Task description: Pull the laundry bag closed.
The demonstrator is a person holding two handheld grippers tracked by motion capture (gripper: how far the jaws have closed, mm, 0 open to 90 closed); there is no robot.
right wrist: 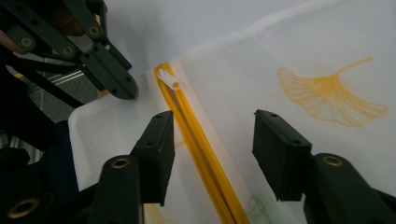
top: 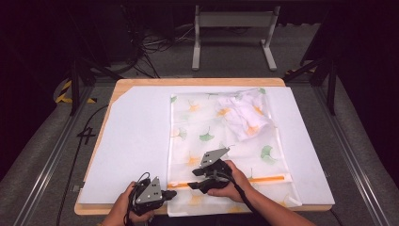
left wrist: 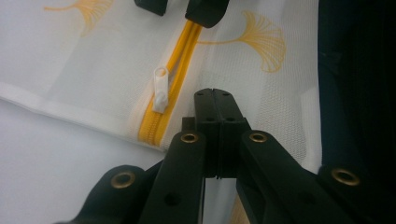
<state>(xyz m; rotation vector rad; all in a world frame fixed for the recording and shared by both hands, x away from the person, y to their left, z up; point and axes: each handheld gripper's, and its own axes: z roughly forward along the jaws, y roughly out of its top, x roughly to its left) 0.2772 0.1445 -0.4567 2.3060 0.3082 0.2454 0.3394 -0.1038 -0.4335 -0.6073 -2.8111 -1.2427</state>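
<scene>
A sheer mesh bag (top: 211, 136) printed with ginkgo leaves lies flat on the white sheet, with a crumpled white garment (top: 244, 113) at its far right corner. A yellow zipper (top: 263, 179) runs along its near end. My right gripper (right wrist: 214, 116) is open, one jaw on each side of the zipper (right wrist: 201, 149), just short of the white zipper pull (right wrist: 169, 79). My left gripper (left wrist: 215, 93) is shut, its tips over the mesh right beside the pull (left wrist: 160, 88) at the bag's near left corner. In the high view the left gripper (top: 171, 193) and the right gripper (top: 192, 180) nearly meet.
The white sheet (top: 136, 141) covers a wooden table (top: 197, 81) and is bare to the left of the bag. The table's near edge lies just behind both hands. A metal stand (top: 233, 28) and cables (top: 155, 44) are on the floor beyond.
</scene>
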